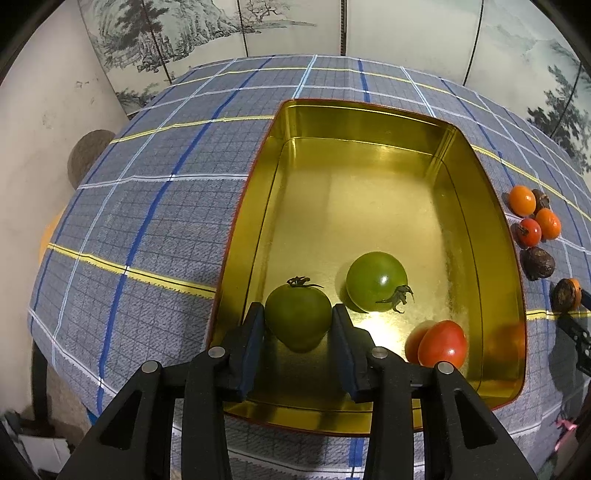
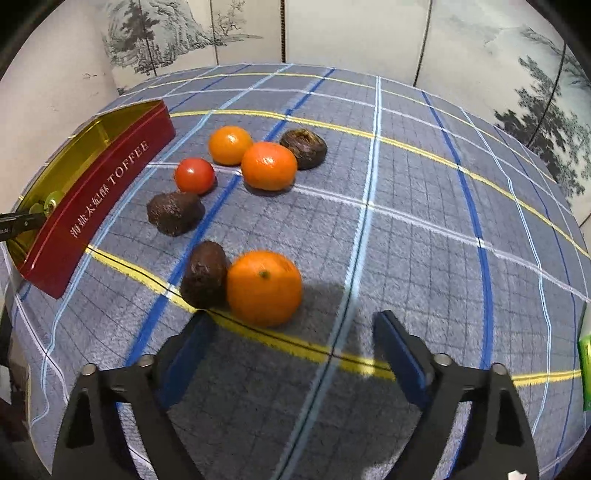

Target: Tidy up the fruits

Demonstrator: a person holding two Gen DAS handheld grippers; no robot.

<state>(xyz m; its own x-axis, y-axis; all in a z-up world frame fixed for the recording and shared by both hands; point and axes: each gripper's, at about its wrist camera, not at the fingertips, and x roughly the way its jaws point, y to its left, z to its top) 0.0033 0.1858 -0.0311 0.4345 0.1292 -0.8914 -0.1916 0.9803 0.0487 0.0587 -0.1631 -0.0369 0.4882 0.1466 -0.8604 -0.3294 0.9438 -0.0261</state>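
**Setting a green tomato into the tin**

Holding a green tomato (image 1: 298,318) in my left hand-held gripper (image 1: 299,325), I have the pads pressed on both its sides, low inside the gold-lined tin (image 1: 369,122). A second green tomato (image 1: 376,281) and a red tomato (image 1: 442,344) already lie on the tin's floor close by. To my mind this is the placing step: next I need only part the jaws and lift clear without nudging the neighbours.

My right hand-held gripper (image 2: 293,334) stands wide apart with nothing between its pads, just short of an orange (image 2: 264,288) that touches a dark brown fruit (image 2: 204,275). More oranges, a small red tomato (image 2: 194,175) and other brown fruits lie beyond, beside the tin's red wall.

Everything rests on a surface under a blue-grey checked cloth (image 2: 424,221), with a painted folding screen (image 2: 184,33) behind.
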